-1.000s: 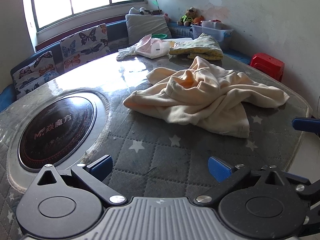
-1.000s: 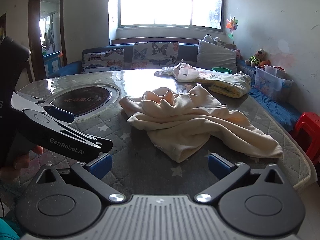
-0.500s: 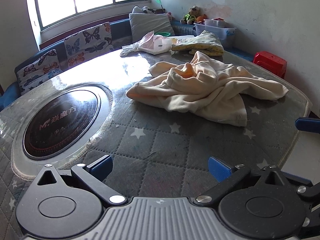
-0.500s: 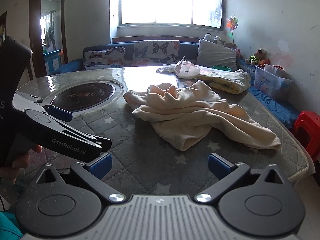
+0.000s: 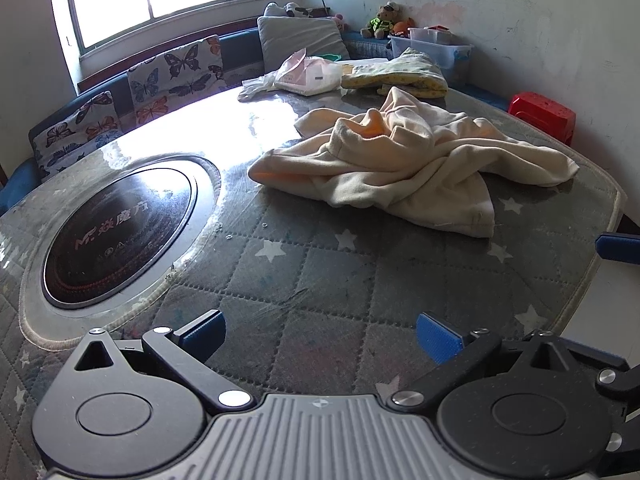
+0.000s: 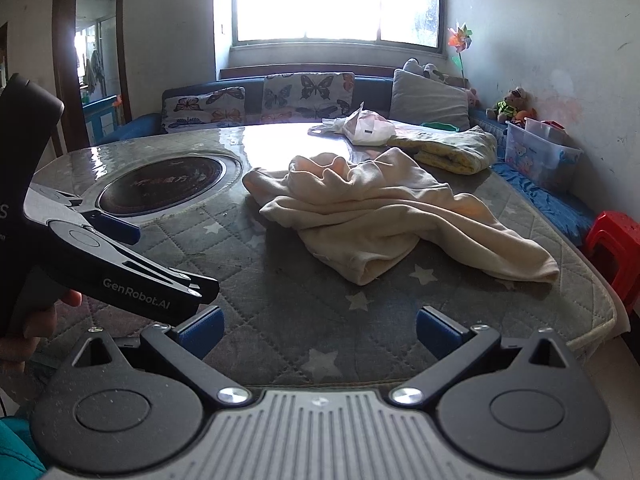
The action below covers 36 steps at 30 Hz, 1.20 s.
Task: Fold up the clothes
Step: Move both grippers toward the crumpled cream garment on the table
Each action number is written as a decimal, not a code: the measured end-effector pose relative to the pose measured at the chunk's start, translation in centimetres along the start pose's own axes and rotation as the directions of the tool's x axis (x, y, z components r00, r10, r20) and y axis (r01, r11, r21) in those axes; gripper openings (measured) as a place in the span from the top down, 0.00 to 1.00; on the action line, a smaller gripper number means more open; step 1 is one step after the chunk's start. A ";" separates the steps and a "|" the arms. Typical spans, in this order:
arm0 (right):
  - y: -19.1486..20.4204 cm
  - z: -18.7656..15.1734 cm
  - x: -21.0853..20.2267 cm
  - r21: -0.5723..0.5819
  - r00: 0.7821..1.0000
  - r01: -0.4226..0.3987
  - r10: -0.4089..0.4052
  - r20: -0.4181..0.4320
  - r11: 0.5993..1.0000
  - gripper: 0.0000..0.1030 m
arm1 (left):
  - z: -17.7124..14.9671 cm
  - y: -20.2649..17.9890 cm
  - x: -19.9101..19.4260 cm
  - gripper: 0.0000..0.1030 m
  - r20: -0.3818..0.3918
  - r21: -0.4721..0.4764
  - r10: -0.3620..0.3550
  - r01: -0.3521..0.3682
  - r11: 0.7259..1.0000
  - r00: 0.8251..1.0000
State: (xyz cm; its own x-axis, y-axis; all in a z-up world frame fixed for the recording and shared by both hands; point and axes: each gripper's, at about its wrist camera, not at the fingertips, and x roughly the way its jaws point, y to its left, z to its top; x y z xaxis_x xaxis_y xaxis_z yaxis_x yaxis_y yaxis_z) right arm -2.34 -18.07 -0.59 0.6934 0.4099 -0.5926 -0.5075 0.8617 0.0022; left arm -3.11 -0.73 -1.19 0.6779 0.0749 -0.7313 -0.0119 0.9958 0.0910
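A crumpled cream garment lies in a heap on the grey star-patterned table; it also shows in the right wrist view. My left gripper is open and empty above the table's near part, well short of the garment. My right gripper is open and empty near the table's front edge, also short of the garment. The left gripper's body shows at the left of the right wrist view. One blue fingertip of the right gripper shows at the right edge of the left wrist view.
A round black cooktop is set into the table at the left. A folded yellow-green cloth and a white plastic bag lie at the far side. A red stool stands right of the table. A cushioned bench runs behind.
Both grippers have pulled back and risen slightly, so the garment sits a little farther off in both views. The garment has not moved. Both stay open.
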 end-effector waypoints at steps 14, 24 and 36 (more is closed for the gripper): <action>-0.6 0.6 1.4 0.013 1.000 -0.003 0.003 -0.026 1.000 0.00 | 0.9 -0.3 1.4 0.00 -0.033 0.020 -0.004 0.005 1.000 0.999; -1.0 1.2 2.4 0.021 0.999 -0.002 0.003 -0.039 1.000 0.00 | 1.8 -0.1 2.5 0.00 -0.055 0.026 -0.004 0.005 1.000 0.998; -1.6 2.0 3.8 0.033 0.998 0.000 0.002 -0.059 0.999 0.00 | 2.9 0.3 3.9 0.00 -0.082 0.028 -0.005 0.007 1.000 0.997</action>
State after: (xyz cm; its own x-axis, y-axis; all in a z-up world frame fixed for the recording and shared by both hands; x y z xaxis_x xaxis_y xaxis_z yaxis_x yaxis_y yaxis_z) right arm 2.13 -17.25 -1.23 0.6608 0.3933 -0.6392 -0.4906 0.8709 0.0287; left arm 1.63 -0.32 -2.06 0.6157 0.0742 -0.7845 0.0138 0.9944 0.1049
